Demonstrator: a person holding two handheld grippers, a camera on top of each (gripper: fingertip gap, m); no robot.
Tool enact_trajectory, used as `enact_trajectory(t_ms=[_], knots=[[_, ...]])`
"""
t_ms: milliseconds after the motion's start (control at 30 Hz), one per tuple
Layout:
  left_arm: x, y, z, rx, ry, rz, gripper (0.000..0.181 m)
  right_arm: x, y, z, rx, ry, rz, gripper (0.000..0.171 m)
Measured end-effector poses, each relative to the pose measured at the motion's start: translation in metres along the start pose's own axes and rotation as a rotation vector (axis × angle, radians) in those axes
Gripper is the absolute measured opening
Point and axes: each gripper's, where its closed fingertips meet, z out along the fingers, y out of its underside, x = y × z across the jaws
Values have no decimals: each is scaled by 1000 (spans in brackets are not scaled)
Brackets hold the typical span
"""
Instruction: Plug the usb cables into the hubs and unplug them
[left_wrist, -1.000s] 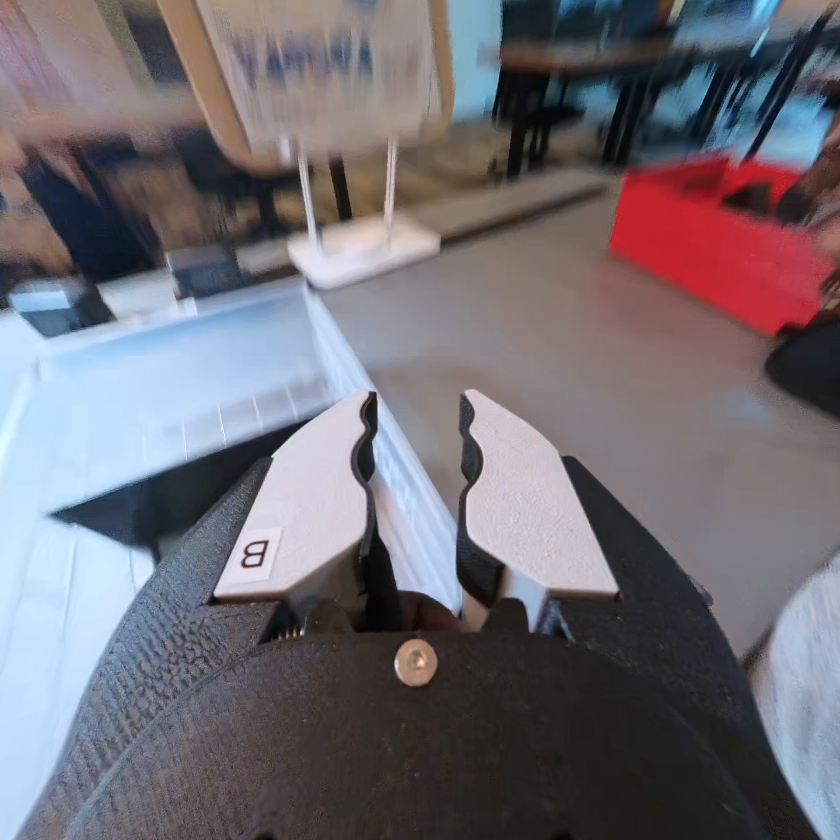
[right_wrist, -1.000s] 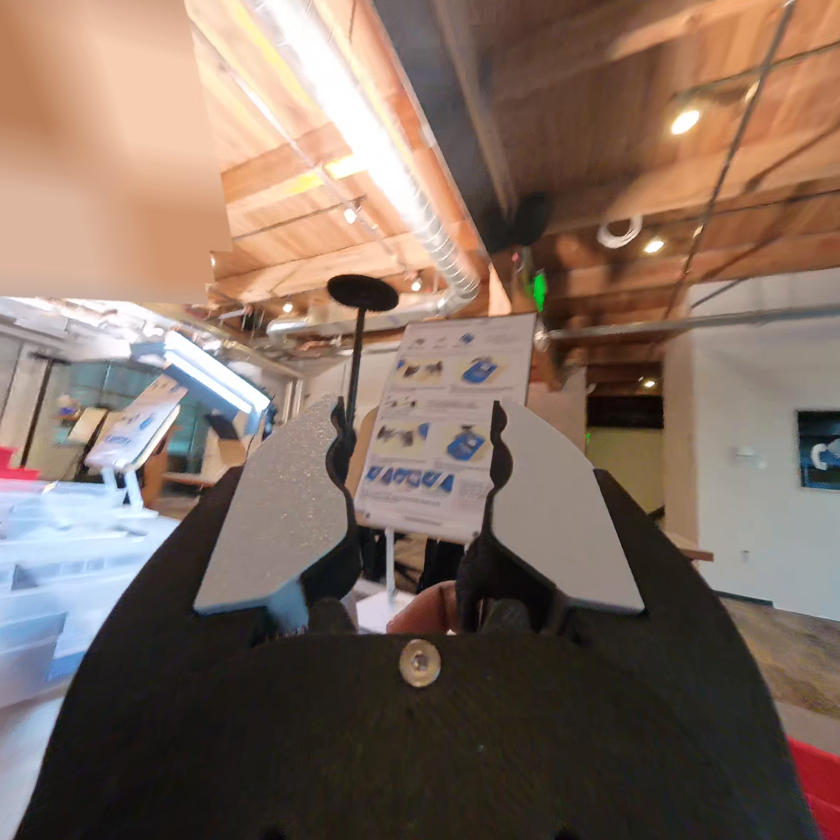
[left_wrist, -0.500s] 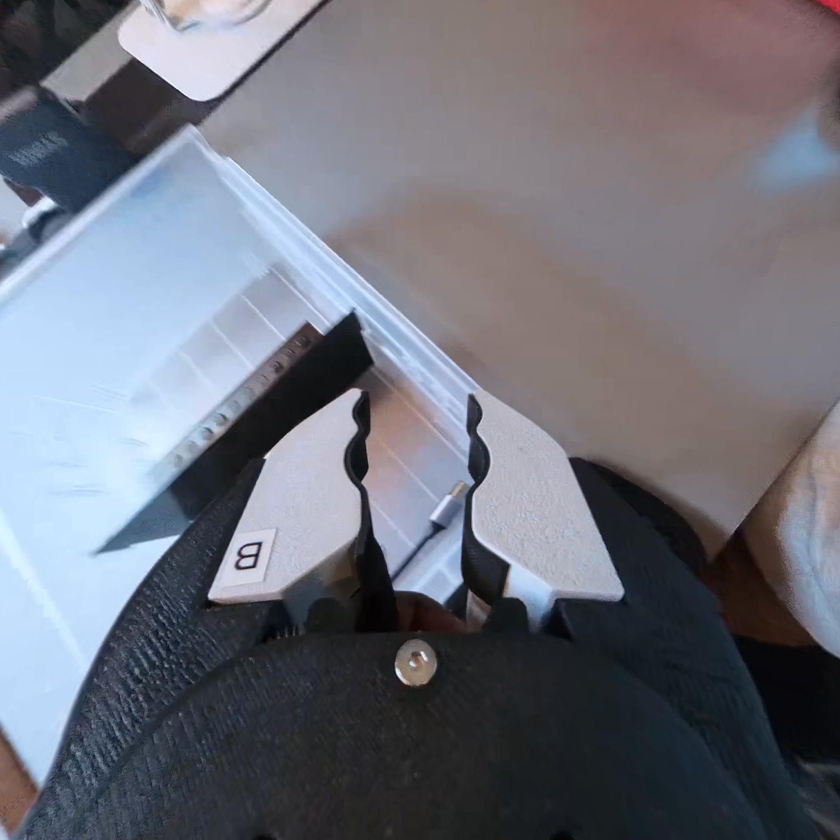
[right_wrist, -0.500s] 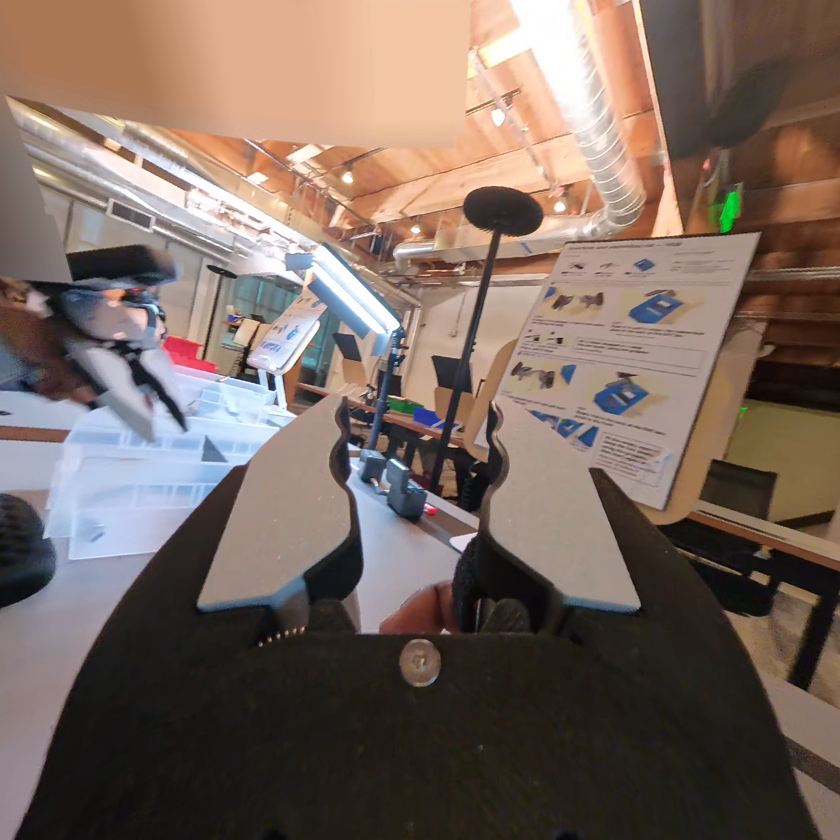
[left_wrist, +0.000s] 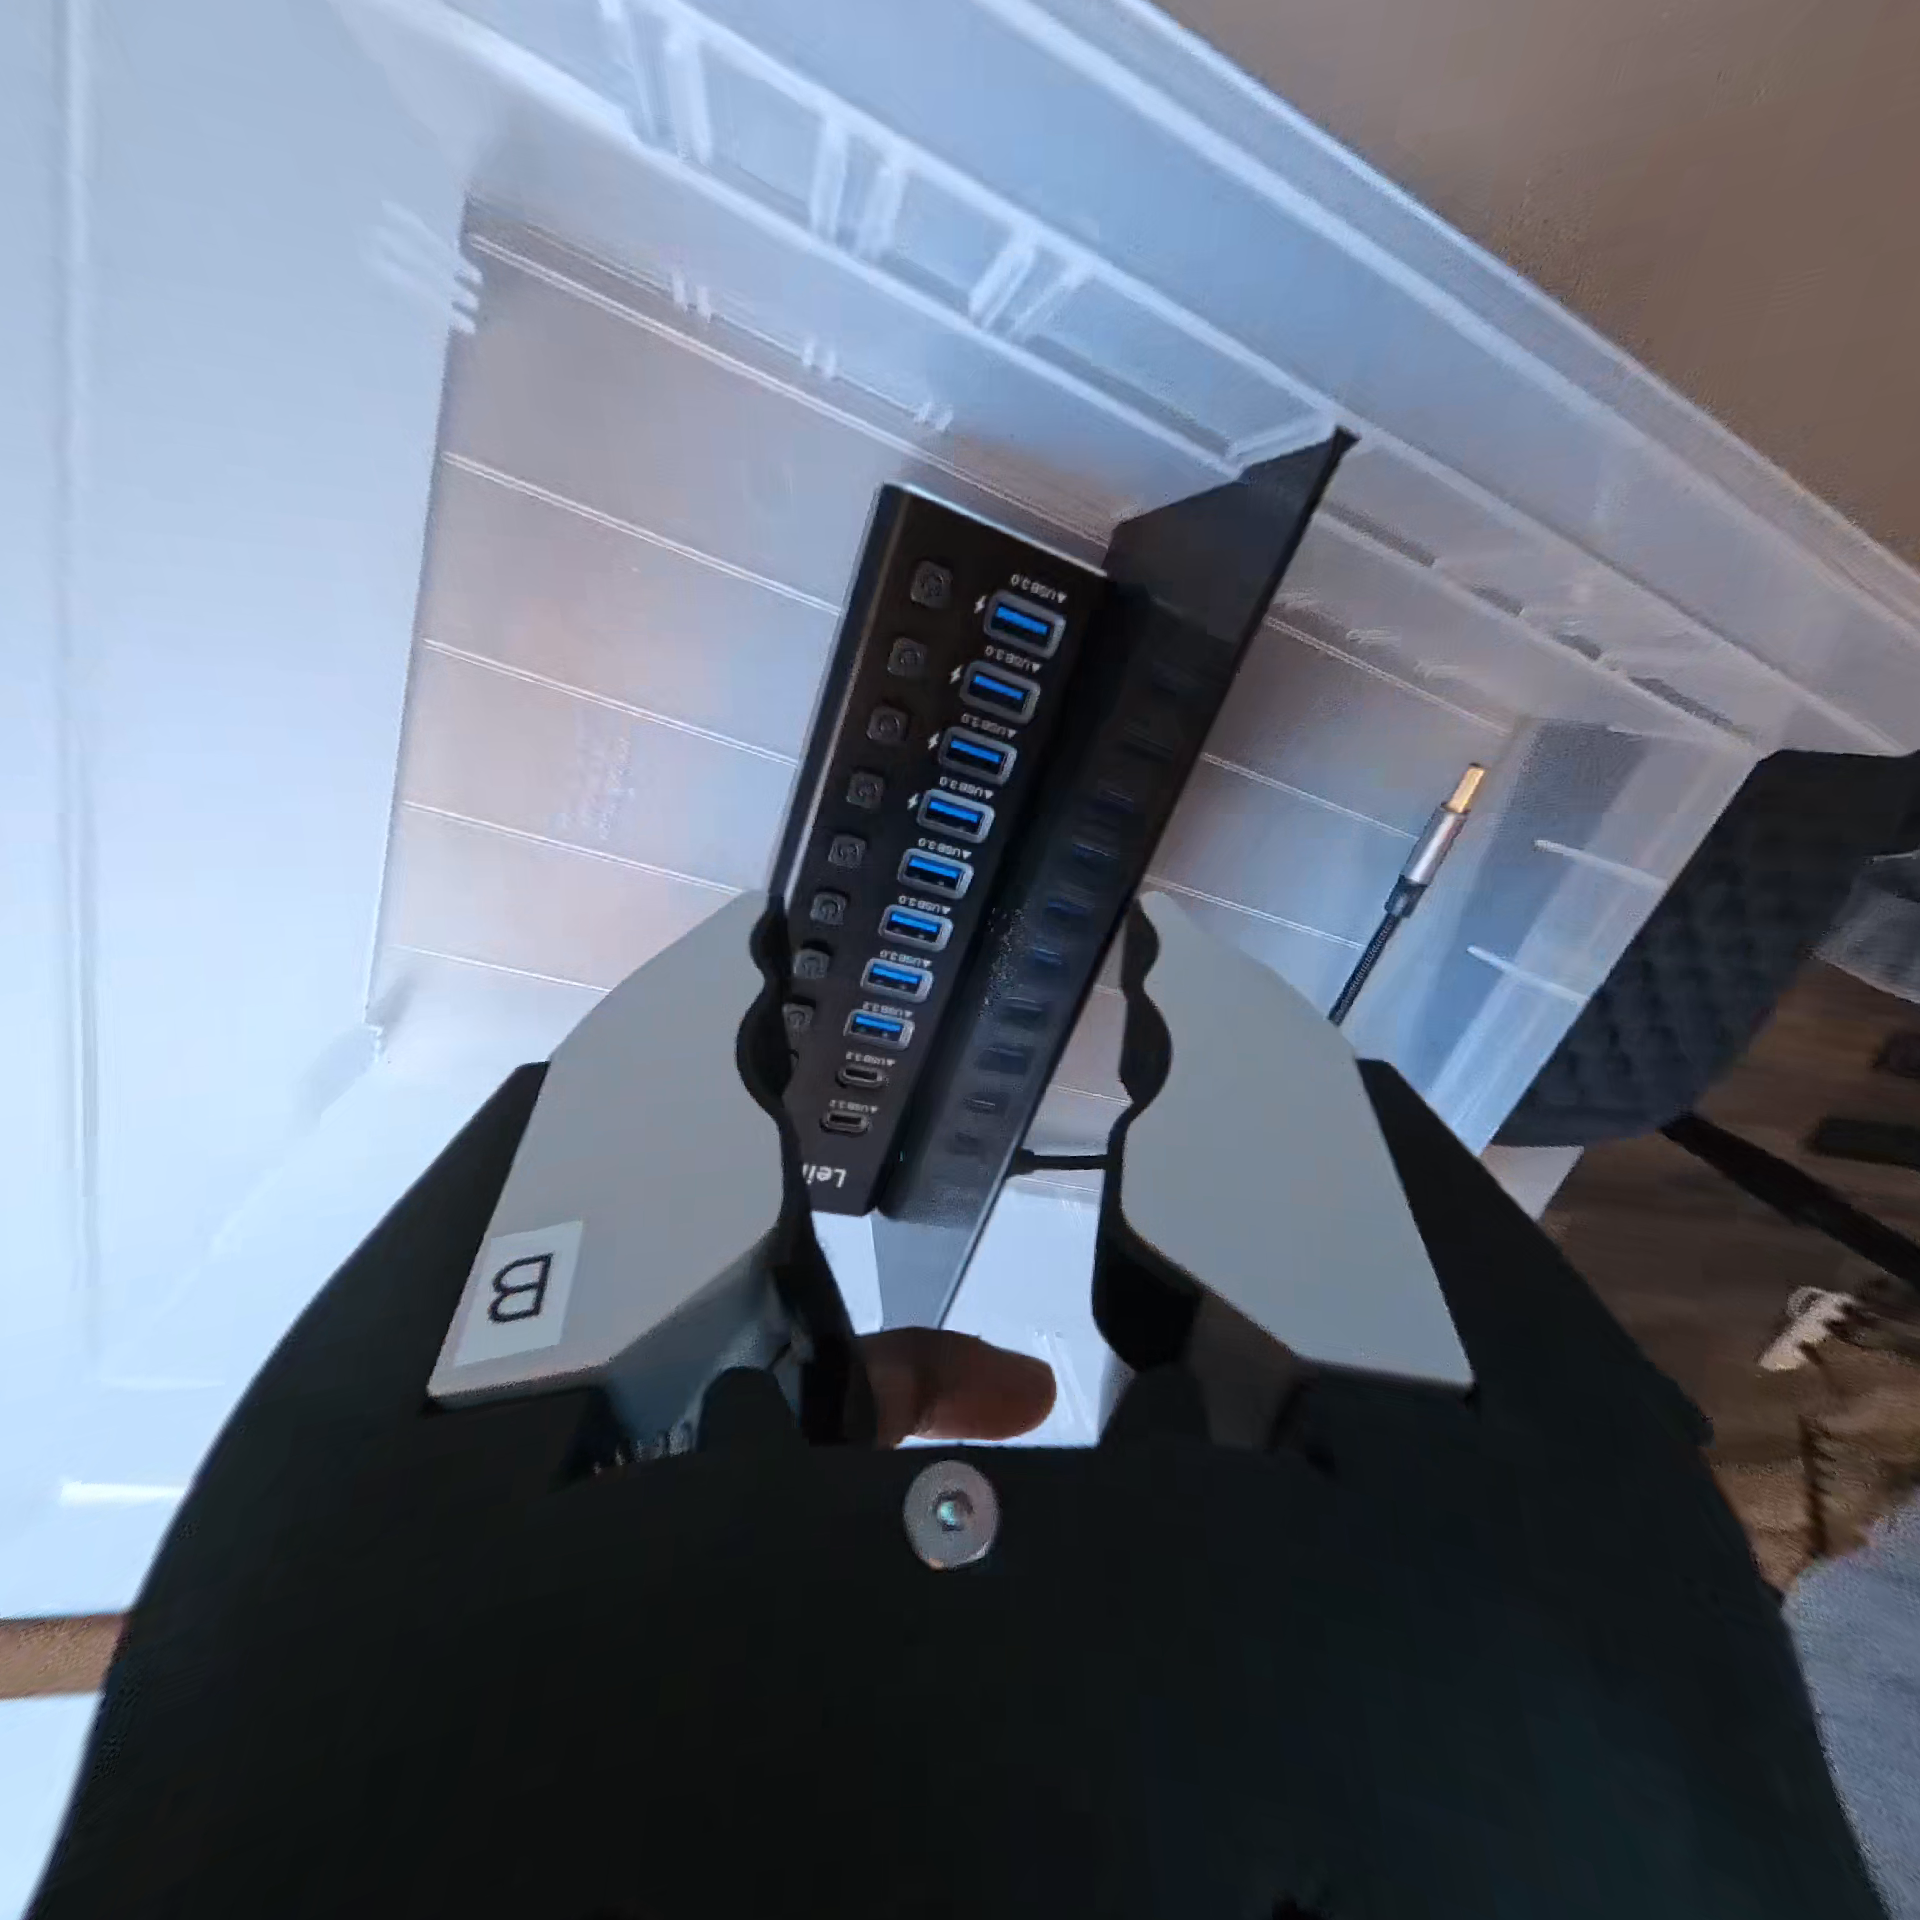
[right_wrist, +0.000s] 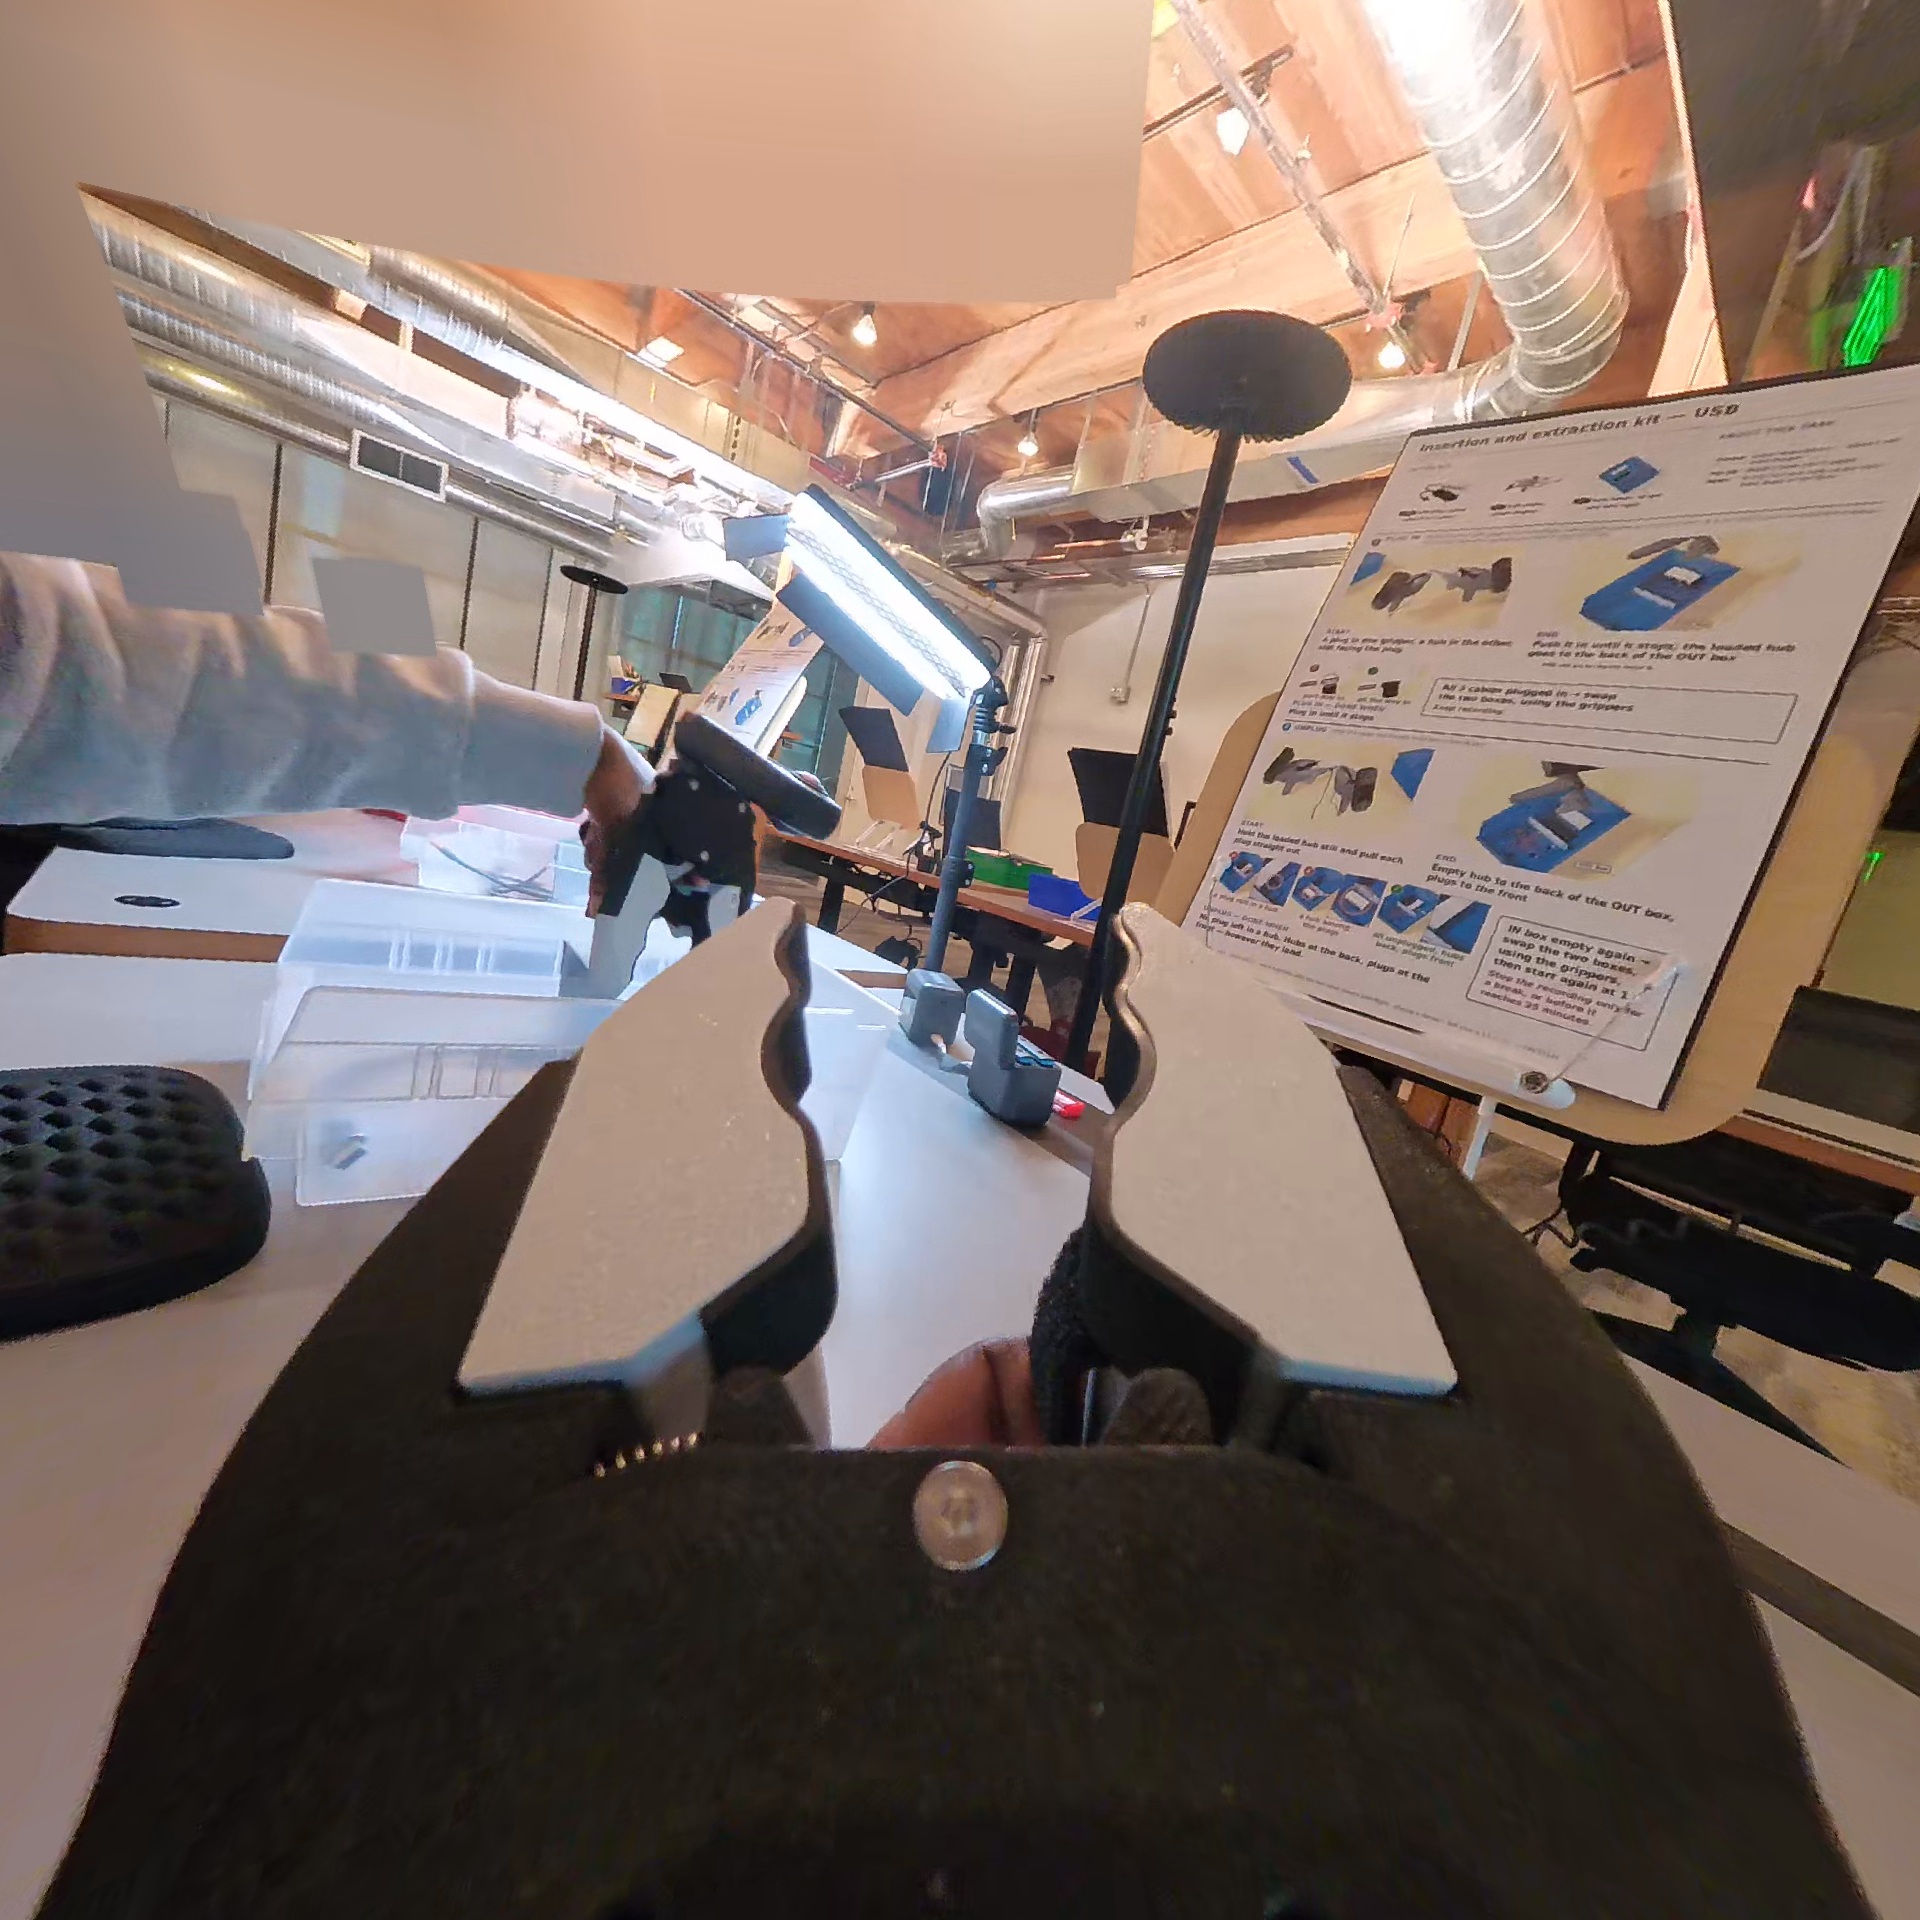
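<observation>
Our left tongs are spread wide and empty above the long black hub with a row of blue ports, which lies in the clear plastic compartment box beside an upright black divider panel. At two o'clock from the hub, a braided grey cable with a metal plug rests in the same box. Our right tongs are also wide apart and empty, over the white table; the left tongs show at ten o'clock.
</observation>
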Motion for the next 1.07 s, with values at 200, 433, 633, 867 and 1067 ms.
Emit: enact_trajectory(t_ms=[200, 433, 633, 867, 1067], knots=[[2, 0, -1, 33, 185, -38, 60, 1, 1, 0, 0, -7, 31, 53], [-20, 7, 5, -11, 50, -1, 55, 3, 2, -1, 3, -2, 41, 52], [-26, 22, 37, -157, 21, 48, 67, -6, -5, -3, 45, -51, 20, 53], [-17, 16, 37, -197, 30, 188, 53, -4, -7, -3, 41, -25, -45, 52], [-52, 8, 30, -105, -360, 290, 18, -6, -15, -5, 61, -20, -72, 51]])
